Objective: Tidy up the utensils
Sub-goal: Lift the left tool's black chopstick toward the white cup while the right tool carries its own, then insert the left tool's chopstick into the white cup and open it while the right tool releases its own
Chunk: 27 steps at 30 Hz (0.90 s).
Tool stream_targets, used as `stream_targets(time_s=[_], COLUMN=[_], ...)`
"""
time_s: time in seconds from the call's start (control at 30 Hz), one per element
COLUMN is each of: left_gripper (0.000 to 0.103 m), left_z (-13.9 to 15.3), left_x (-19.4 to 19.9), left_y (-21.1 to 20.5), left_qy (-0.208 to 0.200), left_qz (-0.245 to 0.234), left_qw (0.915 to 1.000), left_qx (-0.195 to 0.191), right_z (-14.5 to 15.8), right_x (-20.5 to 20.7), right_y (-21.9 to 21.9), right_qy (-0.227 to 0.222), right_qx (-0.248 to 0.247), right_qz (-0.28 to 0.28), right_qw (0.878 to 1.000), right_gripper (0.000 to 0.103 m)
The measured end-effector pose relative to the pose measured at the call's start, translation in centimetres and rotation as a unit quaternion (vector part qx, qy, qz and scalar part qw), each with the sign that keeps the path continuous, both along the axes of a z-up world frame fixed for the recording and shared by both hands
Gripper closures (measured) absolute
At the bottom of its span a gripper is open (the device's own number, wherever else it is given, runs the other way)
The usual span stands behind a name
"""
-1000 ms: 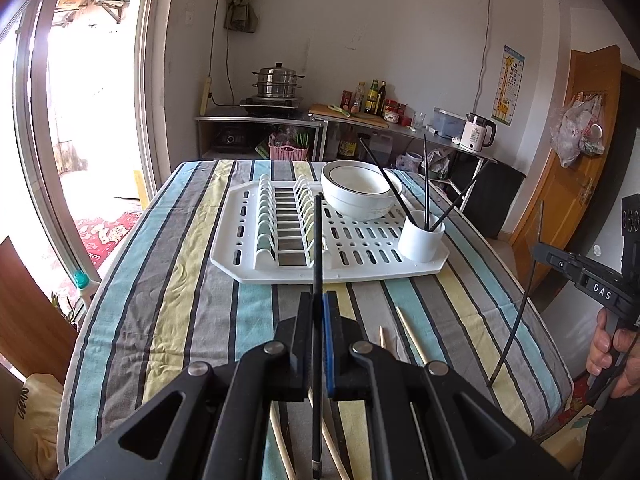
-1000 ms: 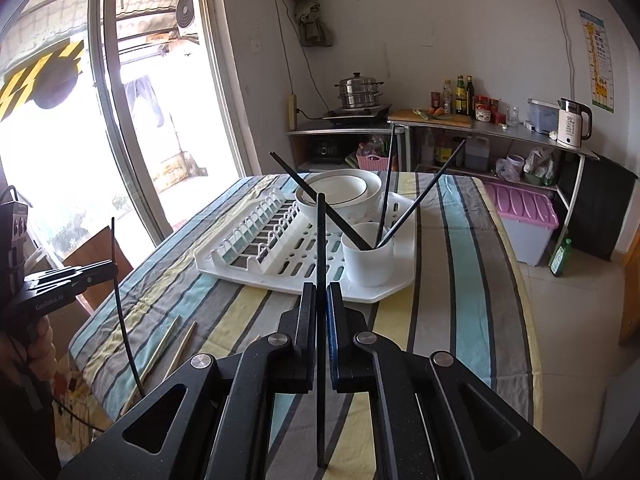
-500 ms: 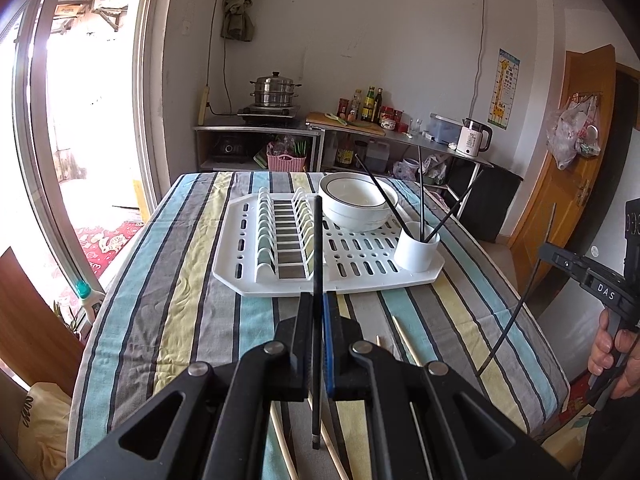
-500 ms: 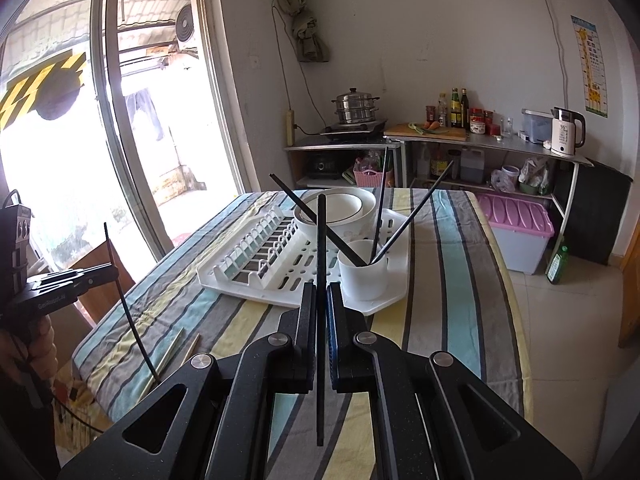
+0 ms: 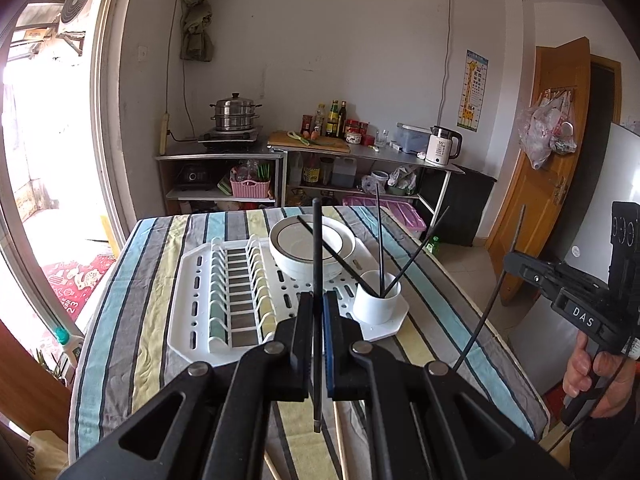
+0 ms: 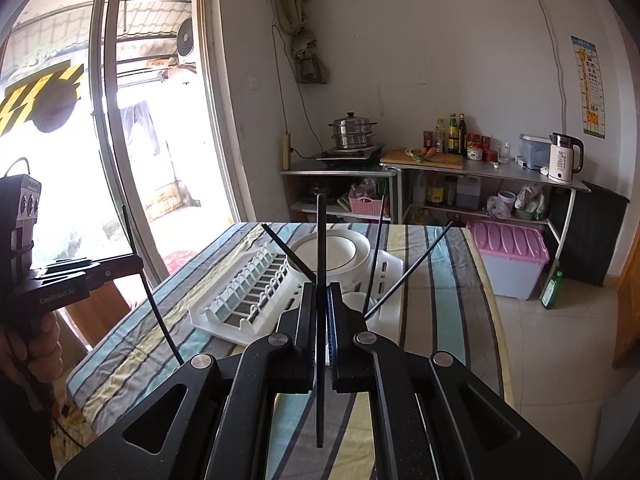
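In the left wrist view my left gripper (image 5: 318,298) is shut on a black chopstick (image 5: 317,256) that stands upright between its pads. Beyond it a white cup (image 5: 377,303) holding three black chopsticks stands on the right corner of a white drying rack (image 5: 192,320). A white bowl (image 5: 312,246) sits behind the cup. My right gripper (image 6: 321,288) is likewise shut on an upright black chopstick (image 6: 321,240), raised above the table short of the rack (image 6: 224,320). The cup (image 6: 354,300) is mostly hidden behind its fingers. Each gripper shows at the edge of the other view, still holding its stick.
The table wears a striped cloth (image 5: 152,300). Pale wooden chopsticks (image 5: 339,440) lie on it under my left gripper. A person's hand (image 5: 588,372) holds the right gripper beside the table's right edge. Kitchen shelves (image 5: 224,176) and a pink-lidded box (image 6: 508,256) stand beyond the table.
Both grippers have risen and drawn back from the table, so the rack and cup look smaller and lower. Each still holds its black chopstick.
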<state>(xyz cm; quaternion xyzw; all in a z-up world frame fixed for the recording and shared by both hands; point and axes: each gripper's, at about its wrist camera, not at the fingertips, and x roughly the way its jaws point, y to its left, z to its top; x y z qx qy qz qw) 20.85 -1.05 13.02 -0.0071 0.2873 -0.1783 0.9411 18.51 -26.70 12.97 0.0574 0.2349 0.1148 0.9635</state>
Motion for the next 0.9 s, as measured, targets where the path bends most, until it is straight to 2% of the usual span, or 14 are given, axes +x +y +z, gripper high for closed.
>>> stream_targets(time_s=[0.23,0.5,0.9], left_gripper=[0.098,0.098,0.098], left_z=[1.8,3.4,2.3], left_x=[4.4,9.1,13.5], left_y=[-3.8,-6.5,-8.3], left_qy=[-0.001,-0.001,0.017], left_qz=[-0.030,-0.041,-0.046], left_qw=[0.9994,0.9980,0.9966], left_qx=[-0.016,-0.047,-0.067], right_z=[1.0,2.2,2.1], right_x=[3.1,6.7,11.1], right_y=[-1.1,-2.7,-3.1], right_qy=[-0.008,-0.023,-0.027], right_qx=[0.010,0.025,0.037], right_qz=[-0.008,-0.022,-0.030], right_qw=[1.000,0.999,0.999], right_gripper=[0.098,0.098,0.098])
